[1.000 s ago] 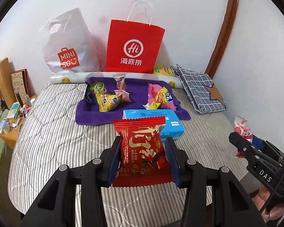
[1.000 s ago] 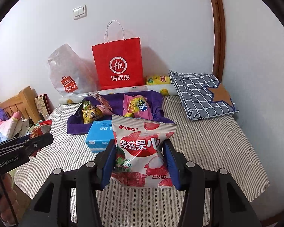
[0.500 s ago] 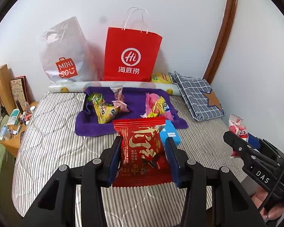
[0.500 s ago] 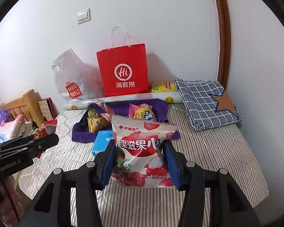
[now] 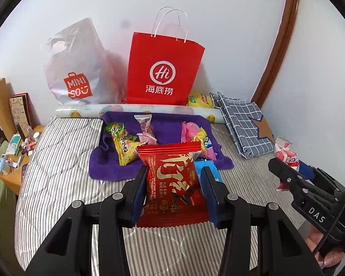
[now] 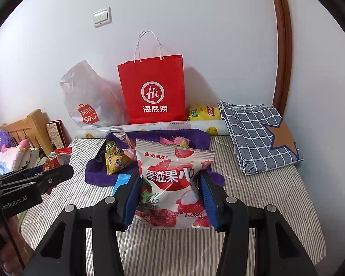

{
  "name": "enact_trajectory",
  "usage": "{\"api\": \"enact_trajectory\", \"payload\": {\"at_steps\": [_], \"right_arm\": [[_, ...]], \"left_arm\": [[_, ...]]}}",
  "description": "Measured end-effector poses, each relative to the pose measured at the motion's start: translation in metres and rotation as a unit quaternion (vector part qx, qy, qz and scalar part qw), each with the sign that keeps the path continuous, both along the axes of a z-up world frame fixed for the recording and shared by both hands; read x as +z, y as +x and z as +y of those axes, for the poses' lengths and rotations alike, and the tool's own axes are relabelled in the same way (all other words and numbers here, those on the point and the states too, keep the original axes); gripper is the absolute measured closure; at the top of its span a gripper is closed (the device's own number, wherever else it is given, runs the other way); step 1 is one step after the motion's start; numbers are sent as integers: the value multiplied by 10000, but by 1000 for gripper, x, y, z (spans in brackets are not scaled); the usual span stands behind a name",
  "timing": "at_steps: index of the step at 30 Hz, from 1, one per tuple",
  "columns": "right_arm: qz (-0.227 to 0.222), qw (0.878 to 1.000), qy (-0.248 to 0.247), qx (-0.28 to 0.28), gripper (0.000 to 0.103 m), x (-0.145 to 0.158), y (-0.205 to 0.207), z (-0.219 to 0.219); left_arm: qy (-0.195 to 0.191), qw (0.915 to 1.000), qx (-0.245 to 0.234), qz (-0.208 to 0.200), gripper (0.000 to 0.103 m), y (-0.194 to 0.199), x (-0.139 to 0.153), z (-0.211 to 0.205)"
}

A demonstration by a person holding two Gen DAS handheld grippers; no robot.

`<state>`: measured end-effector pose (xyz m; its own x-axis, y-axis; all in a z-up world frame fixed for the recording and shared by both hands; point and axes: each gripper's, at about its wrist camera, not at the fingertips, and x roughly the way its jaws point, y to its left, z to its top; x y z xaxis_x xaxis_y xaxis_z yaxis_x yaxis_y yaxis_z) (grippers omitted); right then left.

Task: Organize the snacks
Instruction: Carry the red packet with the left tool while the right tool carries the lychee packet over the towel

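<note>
Red foil snack packet (image 5: 172, 184) is clamped upright in the left tongs (image 5: 173, 193), and the white lychee-print snack bag (image 6: 172, 184) likewise in the right tongs (image 6: 171, 195), both above the striped bed (image 5: 64, 161). Red paper carrier bag (image 5: 163, 73) stands at 12 o'clock by the wall, well apart; neither hand looks clearly nearer.

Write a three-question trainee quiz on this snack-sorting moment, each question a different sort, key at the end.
1. True or false: the left hand-held gripper is closed on a red snack packet.
2. Multiple choice: the white and pink lychee packet in the right hand-held gripper is A) lying on the purple cloth, B) pinched between the pads, C) inside the red paper bag.
3. Fill in: the red paper bag stands against the wall next to a white plastic ____ bag.

Key: 1 true; 2 B; 3 Miniso.
</note>
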<state>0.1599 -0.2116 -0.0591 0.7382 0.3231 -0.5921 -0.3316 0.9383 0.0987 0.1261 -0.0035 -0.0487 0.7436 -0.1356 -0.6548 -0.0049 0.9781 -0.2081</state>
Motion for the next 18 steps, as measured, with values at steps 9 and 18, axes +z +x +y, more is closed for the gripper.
{"api": "enact_trajectory", "payload": {"at_steps": [9,18], "right_arm": [[145,9999,-48,27,55,-10,31,8],[261,9995,-147,55,55,-22,59,21]], "left_arm": [[16,9999,5,118,58,33,-4,4],[-69,9997,54,237,58,63,-12,18]]}}
